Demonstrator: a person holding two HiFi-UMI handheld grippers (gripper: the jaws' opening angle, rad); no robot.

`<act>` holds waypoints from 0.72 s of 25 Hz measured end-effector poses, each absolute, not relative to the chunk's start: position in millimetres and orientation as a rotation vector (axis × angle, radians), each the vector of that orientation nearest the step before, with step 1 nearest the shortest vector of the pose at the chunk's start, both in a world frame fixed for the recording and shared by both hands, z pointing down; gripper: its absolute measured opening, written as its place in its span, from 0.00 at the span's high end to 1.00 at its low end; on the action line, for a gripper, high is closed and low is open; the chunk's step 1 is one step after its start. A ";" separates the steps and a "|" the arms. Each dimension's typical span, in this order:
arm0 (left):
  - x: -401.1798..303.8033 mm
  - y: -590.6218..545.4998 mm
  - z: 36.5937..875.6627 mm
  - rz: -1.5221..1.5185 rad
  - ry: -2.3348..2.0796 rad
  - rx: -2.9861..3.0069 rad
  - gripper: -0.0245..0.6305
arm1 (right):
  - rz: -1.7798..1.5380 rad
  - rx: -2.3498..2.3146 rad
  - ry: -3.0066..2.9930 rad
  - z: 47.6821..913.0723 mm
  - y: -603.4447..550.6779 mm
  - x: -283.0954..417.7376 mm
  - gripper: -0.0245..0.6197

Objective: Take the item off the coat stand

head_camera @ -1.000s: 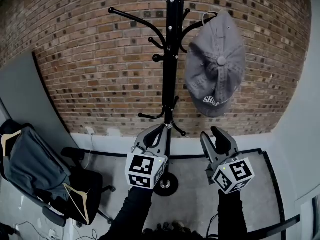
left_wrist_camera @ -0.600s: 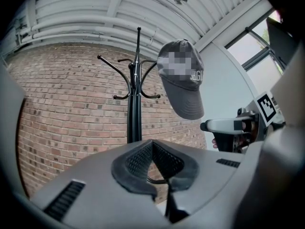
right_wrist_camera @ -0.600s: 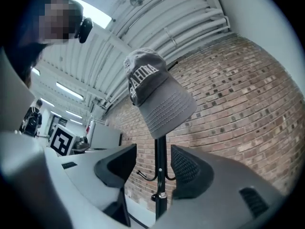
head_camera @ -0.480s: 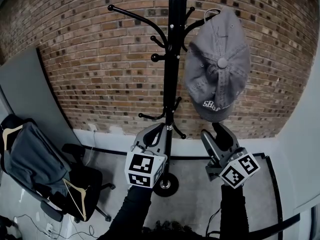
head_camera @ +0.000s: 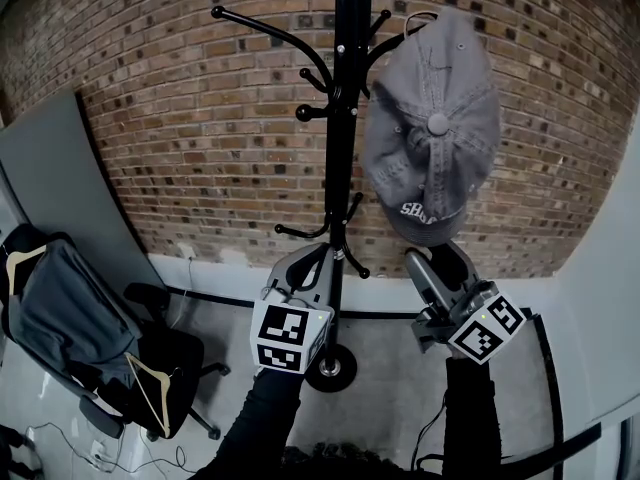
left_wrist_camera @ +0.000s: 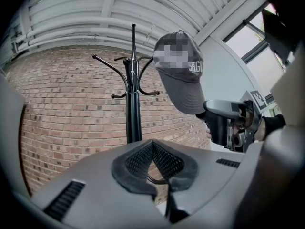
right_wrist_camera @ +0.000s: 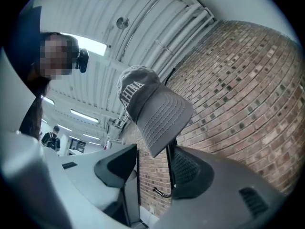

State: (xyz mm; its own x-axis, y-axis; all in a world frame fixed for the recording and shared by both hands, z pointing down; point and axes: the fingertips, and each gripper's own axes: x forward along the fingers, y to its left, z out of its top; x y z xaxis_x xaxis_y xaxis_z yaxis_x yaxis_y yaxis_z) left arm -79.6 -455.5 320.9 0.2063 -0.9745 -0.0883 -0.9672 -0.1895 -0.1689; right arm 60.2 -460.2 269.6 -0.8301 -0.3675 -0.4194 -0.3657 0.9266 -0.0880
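The cap (head_camera: 432,118) at upper right is faded grey with white lettering. The coat stand (head_camera: 341,168) is black, against a red-brown brick wall (head_camera: 180,138) with pale mortar lines. The left gripper (head_camera: 312,264) and right gripper (head_camera: 437,260) carry white cubes with black square markers.

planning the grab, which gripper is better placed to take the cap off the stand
Right. The right gripper is open just below the cap; the left gripper is shut, over by the coat stand.

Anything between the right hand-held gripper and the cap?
Nothing. The right gripper view shows bare air between the right hand-held gripper and the cap brim just above.
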 end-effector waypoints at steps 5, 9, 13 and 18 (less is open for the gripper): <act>-77.3 -456.4 321.4 -0.084 1.866 -2.277 0.95 | -0.053 -0.457 2.607 263.5 -462.8 61.6 0.64; -76.1 -454.8 322.3 -0.124 1.857 -2.258 0.96 | -0.060 -0.422 2.578 256.6 -458.4 62.8 0.64; -81.0 -454.4 322.0 -0.106 1.874 -2.253 0.96 | -0.062 -0.416 2.550 250.6 -459.6 62.2 0.64; -83.4 -451.3 323.7 -0.107 1.879 -2.253 0.96 | -0.061 -0.425 2.504 245.8 -457.7 66.0 0.70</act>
